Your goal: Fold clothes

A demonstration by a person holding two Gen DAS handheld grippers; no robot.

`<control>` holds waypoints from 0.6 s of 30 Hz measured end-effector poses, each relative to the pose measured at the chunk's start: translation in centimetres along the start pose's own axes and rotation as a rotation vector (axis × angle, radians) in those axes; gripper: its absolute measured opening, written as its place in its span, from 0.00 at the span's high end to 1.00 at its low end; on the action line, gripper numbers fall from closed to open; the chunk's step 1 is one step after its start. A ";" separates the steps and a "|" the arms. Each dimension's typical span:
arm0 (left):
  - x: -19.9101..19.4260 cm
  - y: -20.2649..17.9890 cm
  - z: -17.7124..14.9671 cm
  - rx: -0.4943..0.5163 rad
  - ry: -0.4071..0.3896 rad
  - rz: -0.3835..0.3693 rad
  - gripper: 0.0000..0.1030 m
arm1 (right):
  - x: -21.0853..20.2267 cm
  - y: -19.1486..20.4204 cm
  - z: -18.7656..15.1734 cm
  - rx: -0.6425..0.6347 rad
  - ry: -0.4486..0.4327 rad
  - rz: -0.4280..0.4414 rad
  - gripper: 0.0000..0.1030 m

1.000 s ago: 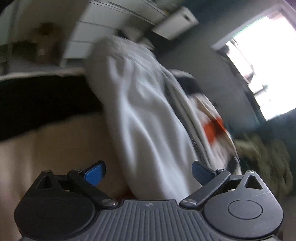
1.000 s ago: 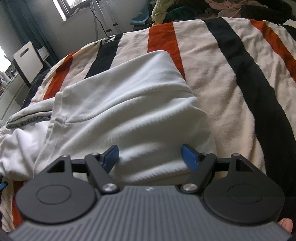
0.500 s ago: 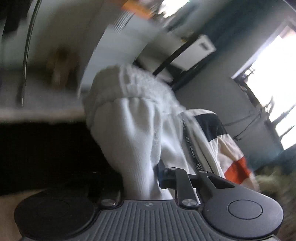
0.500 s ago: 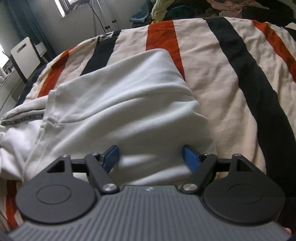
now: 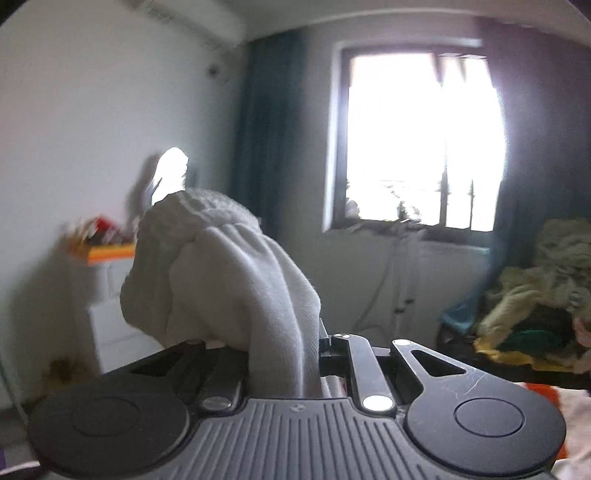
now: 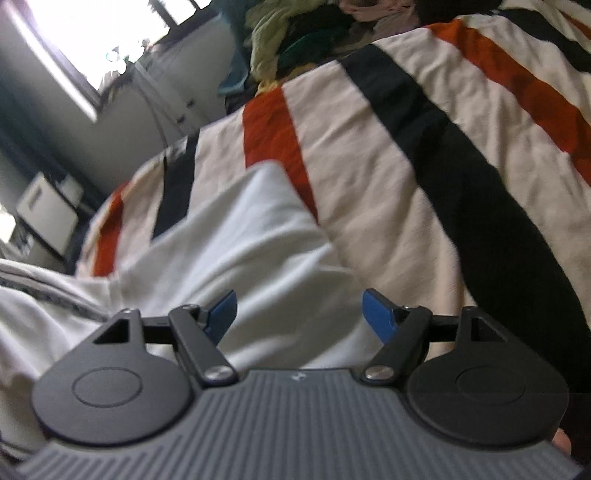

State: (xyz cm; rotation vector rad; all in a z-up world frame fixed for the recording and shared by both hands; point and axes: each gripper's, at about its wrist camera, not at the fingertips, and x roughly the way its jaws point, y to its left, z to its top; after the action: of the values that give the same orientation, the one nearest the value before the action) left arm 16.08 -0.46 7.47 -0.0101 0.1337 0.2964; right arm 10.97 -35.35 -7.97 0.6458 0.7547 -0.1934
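Note:
My left gripper (image 5: 282, 354) is shut on a bunched white sleeve with a ribbed cuff (image 5: 221, 266), holding it up in the air in front of the wall; the cloth hides its pads. In the right wrist view the rest of the white garment (image 6: 229, 236) lies spread on a bedspread striped in cream, orange and black (image 6: 406, 166). My right gripper (image 6: 299, 314) stands open just over the garment's near part. Its blue pads (image 6: 376, 314) are wide apart and do not pinch any cloth.
A bright window (image 5: 424, 140) with dark curtains faces the left gripper. A pile of loose clothes (image 5: 535, 288) lies at the right, also seen as the pile (image 6: 295, 33) beyond the bed. White drawers (image 5: 110, 295) stand by the left wall.
My left gripper has closed on the sleeve, lifted it off the bed and swung to face the window. My right gripper has tilted and shifted slightly over the garment, still open.

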 end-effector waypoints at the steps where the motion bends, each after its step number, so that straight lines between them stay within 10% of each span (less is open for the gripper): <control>1: -0.6 -1.7 0.2 0.021 -0.019 -0.013 0.86 | -0.4 -0.5 0.3 0.021 -0.012 0.009 0.26; 8: -4.0 -13.3 -4.0 0.143 -0.075 -0.105 0.86 | -2.2 -4.2 2.6 0.122 -0.125 -0.003 0.25; 18: -8.3 -27.0 -20.0 0.557 -0.001 -0.239 0.87 | -0.8 -7.6 3.4 0.253 -0.103 0.037 0.24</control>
State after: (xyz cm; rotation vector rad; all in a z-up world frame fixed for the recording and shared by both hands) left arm 13.53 -29.30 -11.50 0.5233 0.2087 0.0129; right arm 9.40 -43.53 -9.13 0.8819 0.6231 -0.2895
